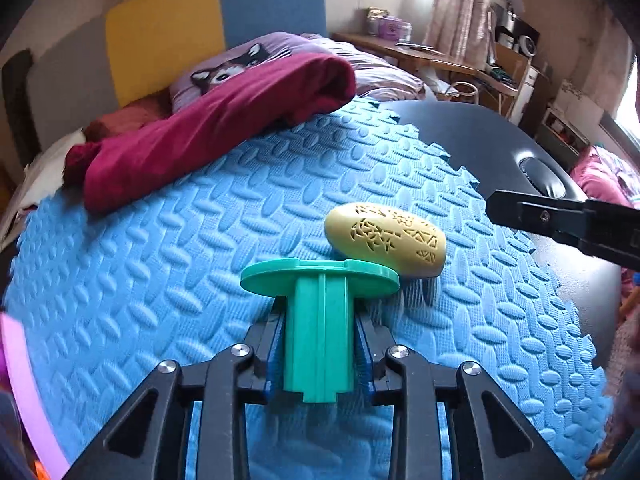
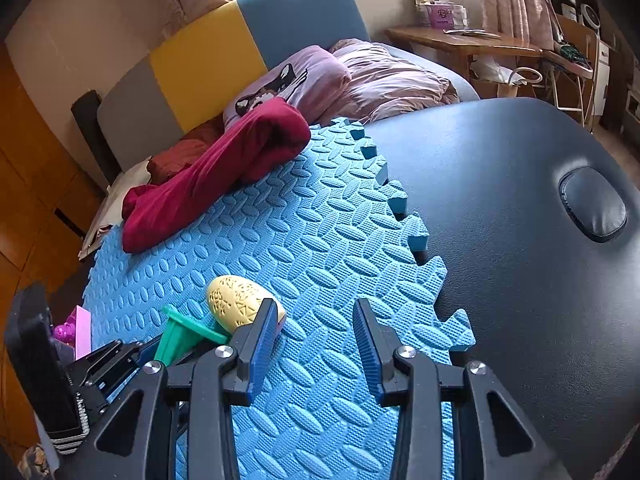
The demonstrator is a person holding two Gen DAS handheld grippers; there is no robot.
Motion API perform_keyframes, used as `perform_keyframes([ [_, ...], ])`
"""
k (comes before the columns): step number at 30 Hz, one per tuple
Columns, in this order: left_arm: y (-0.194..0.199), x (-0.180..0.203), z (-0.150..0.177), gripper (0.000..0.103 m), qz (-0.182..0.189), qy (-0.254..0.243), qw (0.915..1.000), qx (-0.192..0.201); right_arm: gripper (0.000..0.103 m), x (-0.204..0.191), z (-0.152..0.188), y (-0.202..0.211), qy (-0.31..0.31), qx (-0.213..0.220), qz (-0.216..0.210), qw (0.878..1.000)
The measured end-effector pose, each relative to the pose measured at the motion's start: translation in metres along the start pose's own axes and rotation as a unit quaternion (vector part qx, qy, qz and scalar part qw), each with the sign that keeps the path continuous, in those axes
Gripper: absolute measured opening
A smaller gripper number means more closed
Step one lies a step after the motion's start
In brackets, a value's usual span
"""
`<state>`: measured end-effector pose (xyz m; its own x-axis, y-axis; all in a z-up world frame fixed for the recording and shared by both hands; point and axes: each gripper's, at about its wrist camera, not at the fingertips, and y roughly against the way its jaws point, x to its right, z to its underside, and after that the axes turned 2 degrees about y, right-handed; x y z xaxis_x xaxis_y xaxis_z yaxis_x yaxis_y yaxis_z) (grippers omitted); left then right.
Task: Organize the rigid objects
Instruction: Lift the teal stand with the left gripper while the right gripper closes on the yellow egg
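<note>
A green plastic piece (image 1: 318,340) with a round flange on a ribbed stem lies over the blue foam mat (image 1: 160,240). My left gripper (image 1: 320,316) is shut on its stem, both pads pressing the sides. A yellow egg-shaped object (image 1: 385,239) with cut-out patterns lies on the mat, touching the flange's far right edge. In the right wrist view, my right gripper (image 2: 316,312) hovers open over the mat with nothing between its fingers. There the yellow object (image 2: 236,300) sits just left of its left finger, beside the green piece (image 2: 180,338).
A dark red cloth (image 1: 200,136) lies along the mat's far left edge. A black padded table (image 2: 520,240) extends past the mat on the right. A pink item (image 2: 82,332) sits at the mat's near left. A bed with pillows is behind.
</note>
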<state>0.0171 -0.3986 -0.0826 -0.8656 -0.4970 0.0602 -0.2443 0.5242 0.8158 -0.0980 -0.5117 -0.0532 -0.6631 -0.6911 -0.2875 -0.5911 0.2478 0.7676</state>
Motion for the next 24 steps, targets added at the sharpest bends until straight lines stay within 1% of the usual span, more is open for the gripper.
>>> perform_keyframes([
  [4, 0.014, -0.007, 0.016, 0.030, -0.017, 0.032, 0.9993, 0.001, 0.039, -0.002, 0.001, 0.000, 0.007, -0.001, 0.001, 1.000],
  [7, 0.026, -0.014, 0.035, 0.031, -0.041, 0.051, 0.9978, 0.011, 0.039, -0.004, 0.002, -0.002, 0.013, -0.005, -0.003, 1.000],
  [9, 0.038, -0.019, 0.050, 0.031, -0.049, 0.067, 0.9963, 0.022, 0.039, -0.007, 0.004, -0.003, 0.021, -0.009, -0.006, 1.000],
  [10, 0.040, -0.020, 0.055, 0.030, -0.050, 0.070, 0.9961, 0.021, 0.039, -0.010, 0.004, -0.004, 0.028, -0.011, -0.008, 1.000],
  [11, 0.045, -0.020, 0.062, 0.031, -0.053, 0.070, 0.9957, 0.027, 0.039, -0.013, 0.005, -0.004, 0.034, -0.012, -0.010, 0.999],
  [13, 0.050, -0.019, 0.071, 0.031, -0.070, 0.064, 0.9948, 0.036, 0.039, -0.018, 0.006, -0.005, 0.047, -0.011, -0.014, 0.999],
  [14, 0.050, -0.019, 0.074, 0.031, -0.072, 0.066, 0.9944, 0.041, 0.039, -0.021, 0.007, -0.005, 0.055, -0.011, -0.019, 0.998],
  [17, 0.051, -0.025, 0.075, 0.031, -0.056, 0.082, 0.9942, 0.042, 0.039, -0.028, 0.010, -0.008, 0.072, -0.020, -0.035, 0.997],
  [19, 0.052, -0.028, 0.076, 0.030, -0.047, 0.088, 0.9940, 0.043, 0.039, -0.036, 0.011, -0.011, 0.094, -0.027, -0.039, 0.994],
  [20, 0.052, -0.029, 0.076, 0.030, -0.046, 0.087, 0.9942, 0.043, 0.039, -0.043, 0.012, -0.013, 0.116, -0.031, -0.037, 0.992],
  [21, 0.052, -0.029, 0.076, 0.030, -0.046, 0.086, 0.9942, 0.044, 0.039, -0.051, 0.012, -0.016, 0.145, -0.034, -0.027, 0.988],
  [22, 0.052, -0.029, 0.076, 0.031, -0.046, 0.086, 0.9943, 0.044, 0.043, -0.057, 0.012, -0.018, 0.166, -0.036, -0.021, 0.985],
  [24, 0.052, -0.028, 0.076, 0.030, -0.045, 0.086, 0.9943, 0.044, 0.044, -0.071, 0.011, -0.024, 0.217, -0.046, -0.015, 0.975],
])
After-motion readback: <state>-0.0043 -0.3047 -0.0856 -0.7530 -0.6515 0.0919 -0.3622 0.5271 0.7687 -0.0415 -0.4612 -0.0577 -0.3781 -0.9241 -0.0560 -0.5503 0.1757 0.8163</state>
